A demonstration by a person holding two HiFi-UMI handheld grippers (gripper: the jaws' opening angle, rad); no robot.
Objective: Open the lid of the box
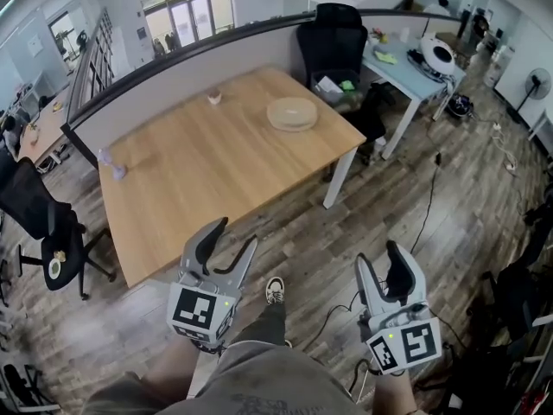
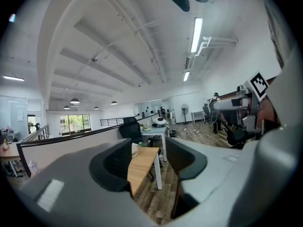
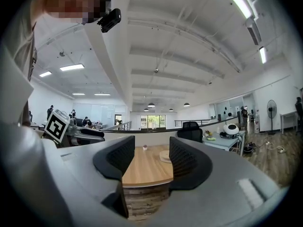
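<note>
A round, flat beige box with its lid on sits on the far right part of the wooden table. It also shows as a small pale disc between the jaws in the right gripper view and the left gripper view. My left gripper hangs open over the floor just off the table's near edge, with nothing between its fingers. My right gripper is open and empty too, further right over the floor, well short of the box.
A small cup stands at the table's far side and a small purple object at its left edge. A grey partition runs behind the table. Black chairs, a second desk and floor cables surround it.
</note>
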